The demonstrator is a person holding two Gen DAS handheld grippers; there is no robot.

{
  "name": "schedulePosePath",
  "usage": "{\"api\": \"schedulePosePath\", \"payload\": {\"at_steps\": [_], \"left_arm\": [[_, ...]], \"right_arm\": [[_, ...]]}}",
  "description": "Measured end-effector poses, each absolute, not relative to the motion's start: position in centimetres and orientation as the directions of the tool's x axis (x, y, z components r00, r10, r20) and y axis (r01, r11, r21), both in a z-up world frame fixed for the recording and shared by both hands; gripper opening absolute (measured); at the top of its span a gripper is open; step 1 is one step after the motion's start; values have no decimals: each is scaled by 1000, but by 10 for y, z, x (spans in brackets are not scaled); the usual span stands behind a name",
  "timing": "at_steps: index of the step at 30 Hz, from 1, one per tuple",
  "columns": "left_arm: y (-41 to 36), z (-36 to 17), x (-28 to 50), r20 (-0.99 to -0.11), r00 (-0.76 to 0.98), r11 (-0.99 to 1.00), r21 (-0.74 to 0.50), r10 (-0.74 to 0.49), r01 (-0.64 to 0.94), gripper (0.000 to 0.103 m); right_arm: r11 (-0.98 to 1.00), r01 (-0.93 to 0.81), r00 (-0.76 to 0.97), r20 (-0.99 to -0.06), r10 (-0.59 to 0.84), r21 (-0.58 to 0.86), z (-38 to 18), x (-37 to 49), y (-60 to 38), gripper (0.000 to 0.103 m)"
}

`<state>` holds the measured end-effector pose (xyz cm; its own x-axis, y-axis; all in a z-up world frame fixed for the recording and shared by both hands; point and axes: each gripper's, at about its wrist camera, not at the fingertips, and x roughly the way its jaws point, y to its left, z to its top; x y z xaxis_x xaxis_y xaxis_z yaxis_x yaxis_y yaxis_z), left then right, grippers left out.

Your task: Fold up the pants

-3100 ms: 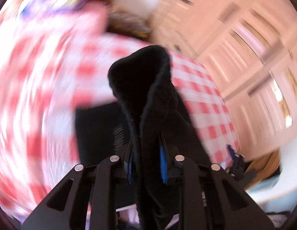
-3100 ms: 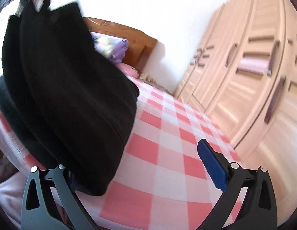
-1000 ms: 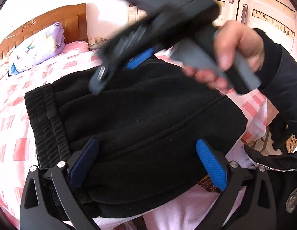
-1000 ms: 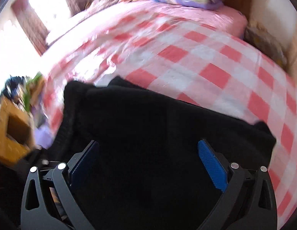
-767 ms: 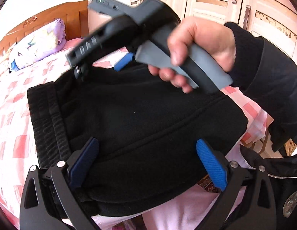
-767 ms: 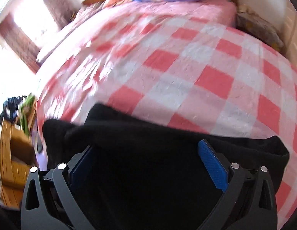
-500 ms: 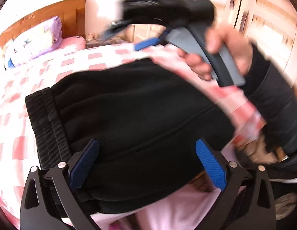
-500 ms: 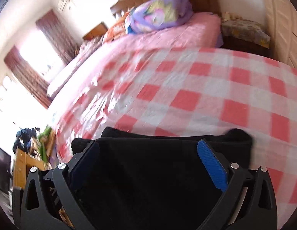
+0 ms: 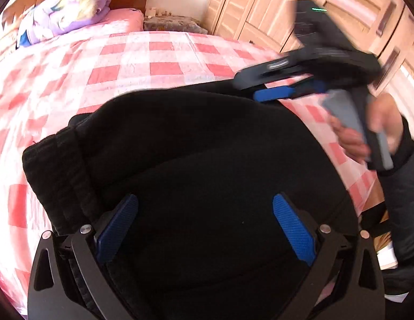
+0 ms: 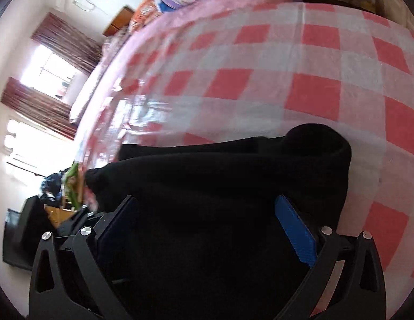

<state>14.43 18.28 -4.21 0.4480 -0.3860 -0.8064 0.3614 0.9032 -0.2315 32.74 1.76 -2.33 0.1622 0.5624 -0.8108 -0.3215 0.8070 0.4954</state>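
Observation:
The black fleece pants (image 9: 196, 160) lie in a folded bundle at the near edge of the bed, ribbed waistband (image 9: 57, 170) to the left. My left gripper (image 9: 204, 226) hovers over the bundle, open, blue pads clear of the cloth. In the left wrist view the right gripper (image 9: 287, 90) is held by a hand (image 9: 367, 130) at the pants' far right edge, blurred. In the right wrist view the right gripper (image 10: 207, 226) stands open above the pants (image 10: 233, 186), whose rolled end (image 10: 319, 141) bulges up.
The bed carries a red-and-white checked sheet (image 9: 158, 56) with a purple pillow (image 9: 65, 18) at the wooden headboard. Wooden wardrobe doors (image 9: 340, 2) run along the right. In the right wrist view a window with brown curtains (image 10: 54, 61) and floor clutter (image 10: 60, 186) lie to the left.
The left gripper has let go of the pants, which now lie folded on the bed. The right gripper swung from above the bundle to its far right edge.

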Motion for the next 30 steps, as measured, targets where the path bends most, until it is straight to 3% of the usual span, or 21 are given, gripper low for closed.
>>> {"api": "schedulePosePath", "payload": {"at_steps": [3, 5, 8, 11, 12, 14, 17, 20, 23, 27, 30], "left_arm": [[174, -46, 142, -821, 463, 912, -160, -335, 378, 101], [176, -48, 141, -818, 467, 913, -159, -335, 376, 101], [180, -48, 143, -815, 472, 914, -162, -337, 372, 101], [179, -49, 143, -814, 482, 917, -146, -324, 370, 101], [179, -49, 143, -812, 485, 917, -146, -326, 371, 101], [181, -49, 141, -807, 489, 917, -150, -330, 371, 101], [180, -48, 139, -807, 491, 917, -147, -328, 371, 101], [178, -48, 136, -806, 496, 918, -138, -322, 371, 101], [178, -48, 134, -800, 504, 918, -139, -325, 371, 101], [178, -48, 134, -798, 508, 919, -137, -323, 369, 101], [177, -48, 133, -800, 509, 920, -130, -317, 370, 101]], "right_arm": [[792, -298, 224, -768, 600, 533, -8, 327, 11, 97], [806, -342, 274, -769, 578, 484, 3, 315, 12, 97], [769, -388, 220, -759, 613, 508, -1, 311, 18, 98], [833, -327, 237, -814, 530, 447, -23, 324, 13, 97], [799, -286, 254, -763, 595, 528, -23, 329, 1, 97], [791, -250, 346, -711, 612, 559, -8, 323, -13, 97], [856, -265, 492, -702, 516, 444, 21, 298, -19, 98], [862, -324, 482, -715, 506, 390, 27, 266, -15, 98], [897, -394, 485, -785, 387, 199, 16, 225, -2, 98], [901, -430, 457, -847, 271, 56, -25, 201, -1, 98], [926, -362, 479, -831, 285, 109, -23, 189, -26, 98]]}}
